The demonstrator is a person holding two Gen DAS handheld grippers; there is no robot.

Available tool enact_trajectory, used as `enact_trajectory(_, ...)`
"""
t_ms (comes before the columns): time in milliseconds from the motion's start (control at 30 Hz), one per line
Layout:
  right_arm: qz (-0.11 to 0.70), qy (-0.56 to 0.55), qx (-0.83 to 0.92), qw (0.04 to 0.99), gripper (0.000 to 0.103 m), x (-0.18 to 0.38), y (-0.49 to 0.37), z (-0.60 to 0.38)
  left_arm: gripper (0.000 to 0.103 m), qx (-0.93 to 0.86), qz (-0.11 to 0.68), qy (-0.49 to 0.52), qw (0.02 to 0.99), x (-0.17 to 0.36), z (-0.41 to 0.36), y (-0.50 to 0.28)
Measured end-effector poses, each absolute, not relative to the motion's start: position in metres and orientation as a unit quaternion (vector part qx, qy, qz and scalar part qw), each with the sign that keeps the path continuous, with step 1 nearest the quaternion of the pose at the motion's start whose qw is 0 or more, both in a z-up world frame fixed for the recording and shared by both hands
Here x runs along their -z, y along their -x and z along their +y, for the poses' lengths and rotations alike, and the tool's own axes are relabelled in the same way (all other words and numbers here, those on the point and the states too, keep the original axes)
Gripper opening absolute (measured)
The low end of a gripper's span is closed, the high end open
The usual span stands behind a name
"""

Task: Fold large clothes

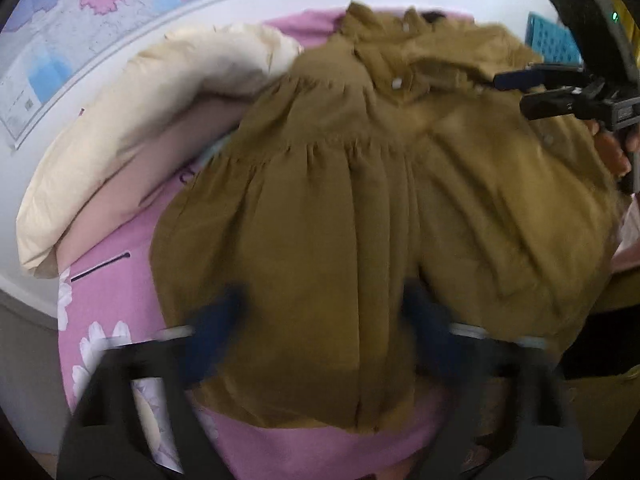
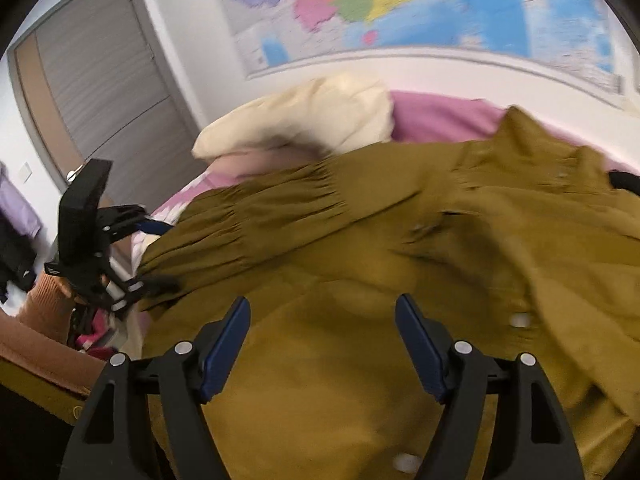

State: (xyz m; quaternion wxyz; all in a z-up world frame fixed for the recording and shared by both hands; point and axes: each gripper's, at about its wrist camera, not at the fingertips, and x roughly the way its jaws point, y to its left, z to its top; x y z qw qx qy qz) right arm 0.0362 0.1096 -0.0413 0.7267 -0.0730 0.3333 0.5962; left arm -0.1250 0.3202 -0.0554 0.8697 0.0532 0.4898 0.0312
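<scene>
An olive-brown buttoned garment (image 1: 360, 200) with a gathered skirt lies spread over the pink bed sheet (image 1: 112, 300), collar toward the wall. Low over its hem, my left gripper (image 1: 320, 320) is blurred, its blue pads wide apart with fabric lying flat between them. The right wrist view shows the same left gripper (image 2: 156, 254) at the left edge of the garment (image 2: 360, 240), its fingers straddling the hem. My right gripper (image 2: 322, 320) stands open just above the cloth near the button placket and grips nothing. In the left wrist view the right gripper (image 1: 510, 94) hovers at the garment's right side.
A cream pillow (image 1: 140, 120) lies along the wall left of the garment. A large map (image 2: 400, 8) hangs above the bed and a grey door (image 2: 100, 92) stands to the left. A blue perforated basket (image 1: 552, 40) is at the far right. An orange-brown sleeve (image 2: 44, 300) holds the left gripper.
</scene>
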Motion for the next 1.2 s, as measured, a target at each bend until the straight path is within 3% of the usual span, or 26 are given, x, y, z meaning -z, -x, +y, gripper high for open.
enact_trajectory(33,0.336,0.074,-0.599,0.723,0.073,0.043,-0.035,0.113,0.024,-0.034,0.495,-0.041,0.867,0.054,0.326,0.123)
enact_trajectory(100,0.339,0.074,-0.604,0.717,0.073,0.044,-0.031,0.118,0.017,-0.037,0.488,0.001,0.872,0.039,0.344,0.121)
enact_trajectory(233,0.336,0.052,-0.617,0.710,0.073,0.035,-0.030,0.119,0.021,-0.031,0.438,0.116,0.891,-0.025,0.395,0.121)
enact_trajectory(367,0.314,0.030,-0.642,0.699,0.073,0.022,-0.020,0.124,0.024,-0.019,0.406,0.159,0.900,-0.073,0.417,0.109)
enact_trajectory(567,0.267,0.025,-0.710,0.651,0.084,0.008,0.022,0.162,0.025,0.010,0.418,0.164,0.893,-0.078,0.398,0.087)
enact_trajectory(767,0.267,0.027,-0.732,0.625,0.084,0.010,0.050,0.222,0.025,0.033,0.443,0.167,0.880,-0.069,0.375,0.062)
enact_trajectory(833,0.276,0.026,-0.738,0.616,0.055,0.012,0.051,0.231,0.025,0.043,0.447,0.168,0.878,-0.069,0.368,0.056)
enact_trajectory(867,0.282,0.028,-0.747,0.601,0.010,0.012,0.051,0.230,0.025,0.046,0.448,0.171,0.876,-0.070,0.365,0.054)
enact_trajectory(900,0.282,0.029,-0.751,0.597,0.004,0.009,0.047,0.220,0.025,0.051,0.449,0.175,0.875,-0.071,0.363,0.052)
enact_trajectory(967,0.263,0.047,-0.747,0.609,0.003,-0.002,0.041,0.192,0.030,0.069,0.447,0.190,0.872,-0.074,0.359,0.048)
enact_trajectory(1200,0.235,0.134,-0.624,0.733,0.003,-0.057,-0.015,0.049,0.070,0.191,0.413,0.170,0.874,-0.095,0.298,0.027)
